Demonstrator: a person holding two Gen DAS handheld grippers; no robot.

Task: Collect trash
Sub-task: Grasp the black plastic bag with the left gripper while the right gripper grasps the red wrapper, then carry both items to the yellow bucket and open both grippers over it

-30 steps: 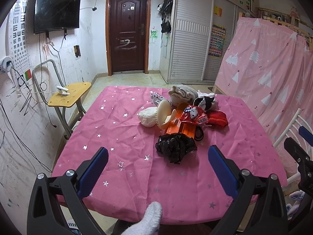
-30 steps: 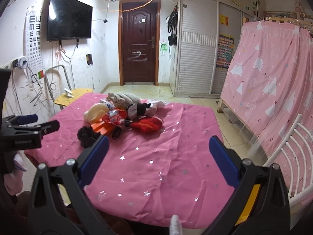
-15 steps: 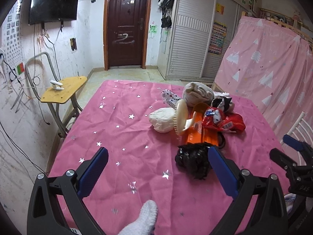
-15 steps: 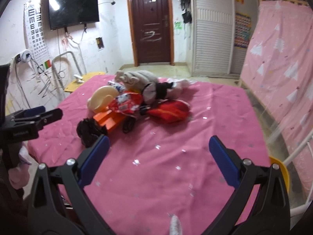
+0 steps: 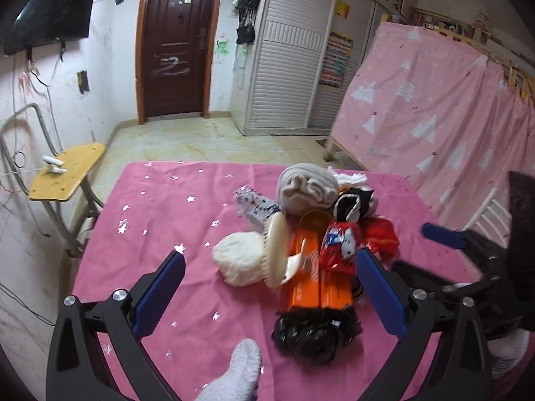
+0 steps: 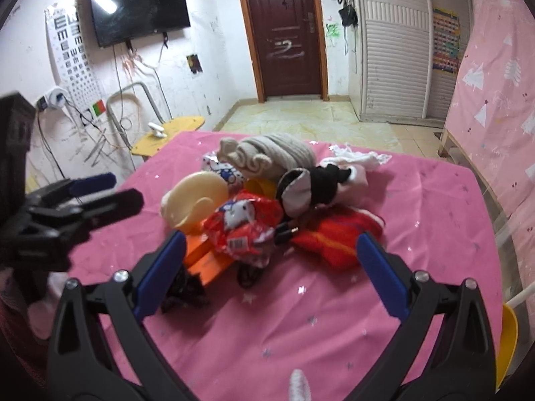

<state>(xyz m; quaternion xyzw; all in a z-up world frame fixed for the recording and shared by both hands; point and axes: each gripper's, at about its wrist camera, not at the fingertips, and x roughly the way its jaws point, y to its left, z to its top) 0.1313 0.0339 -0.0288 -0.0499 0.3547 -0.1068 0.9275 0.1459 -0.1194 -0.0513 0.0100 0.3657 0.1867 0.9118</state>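
Pink star-printed cloth (image 5: 174, 220) covers the table, and the items lie heaped toward its far right part. Red snack wrapper (image 6: 245, 225) rests on top of an orange box (image 5: 312, 284), with a crumpled black bag (image 5: 312, 336) touching the box's near end. Cream comb (image 5: 276, 254) leans against a white cloth ball (image 5: 239, 260). Beige rolled cloth (image 5: 306, 188) sits at the far end of the heap, a black-and-white sock (image 6: 311, 188) just beside it, a red cloth (image 6: 334, 237) to the right of the wrapper. Left gripper (image 5: 267, 292): jaws wide apart, empty, above the near edge of the heap. Right gripper (image 6: 269, 269): jaws wide apart, empty, facing the wrapper and red cloth. Neither touches anything.
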